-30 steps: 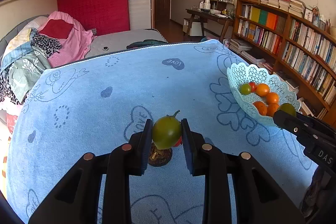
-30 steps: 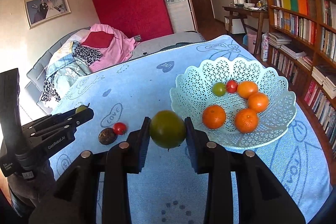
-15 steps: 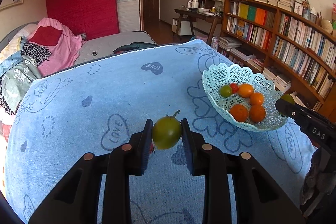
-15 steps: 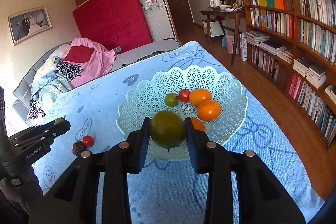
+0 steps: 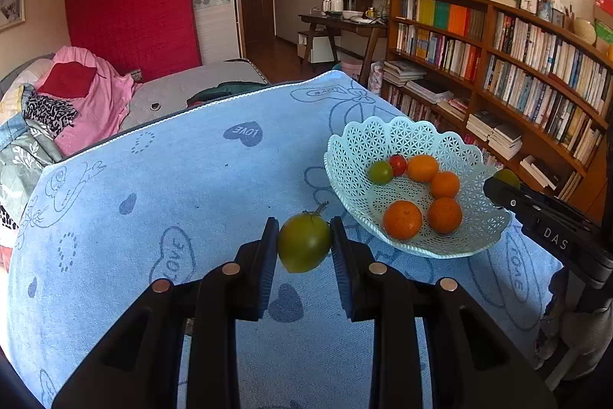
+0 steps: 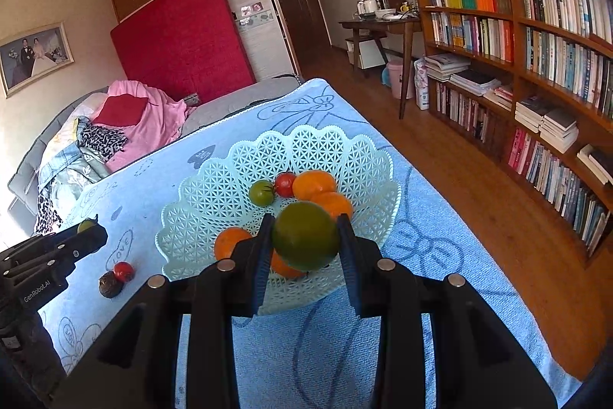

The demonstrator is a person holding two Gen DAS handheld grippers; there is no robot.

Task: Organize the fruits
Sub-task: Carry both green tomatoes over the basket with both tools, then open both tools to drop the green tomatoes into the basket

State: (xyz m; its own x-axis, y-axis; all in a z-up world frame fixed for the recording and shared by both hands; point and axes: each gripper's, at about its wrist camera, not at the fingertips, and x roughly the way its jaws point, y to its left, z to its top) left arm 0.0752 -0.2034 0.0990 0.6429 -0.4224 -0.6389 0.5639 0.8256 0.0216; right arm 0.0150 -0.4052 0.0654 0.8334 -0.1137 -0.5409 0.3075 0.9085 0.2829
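— So where does the right gripper (image 6: 304, 242) stand?

— Pinching a green fruit (image 6: 305, 240) over the lattice basket (image 6: 214, 194), above the oranges (image 6: 318, 184) at its 5 o'clock side. Lower it before letting go, aiming for the bare lattice at 9 o'clock.

— And the left gripper (image 5: 304, 248)?

— Clamped on a smaller green fruit (image 5: 304, 247), seemingly short of the rim, near the basket's 8 o'clock. Hold back until the right withdraws, then follow.

Bright daylight, sharp focus — strong fisheye bending, dark corners.
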